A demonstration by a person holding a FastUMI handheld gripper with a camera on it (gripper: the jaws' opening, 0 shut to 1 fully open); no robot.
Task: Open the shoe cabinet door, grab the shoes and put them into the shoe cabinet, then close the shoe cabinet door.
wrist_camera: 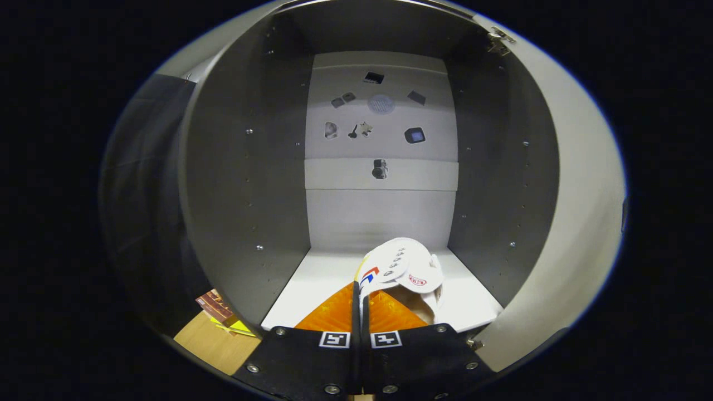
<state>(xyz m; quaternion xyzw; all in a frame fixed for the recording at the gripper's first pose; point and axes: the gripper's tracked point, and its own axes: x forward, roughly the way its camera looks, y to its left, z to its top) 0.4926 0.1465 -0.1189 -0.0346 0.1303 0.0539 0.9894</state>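
While the cabinet (245,184) stood open, gripper (359,298) clamped on white shoe (404,267), shoe over bottom shelf (317,278), door (579,211) swung right.

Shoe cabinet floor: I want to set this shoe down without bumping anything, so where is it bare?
The gripper is shut on the white shoe, just ahead. The cabinet floor is bare from the shoe to the left wall and back panel. By the right wall only a narrower strip remains.

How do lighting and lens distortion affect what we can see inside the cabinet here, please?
Gripper view: fisheye bows the shoe cabinet walls and open door into curves; back panel lit brightly, side walls in shadow; the white shoe, pinched in the gripper, stays sharp and free of glare.
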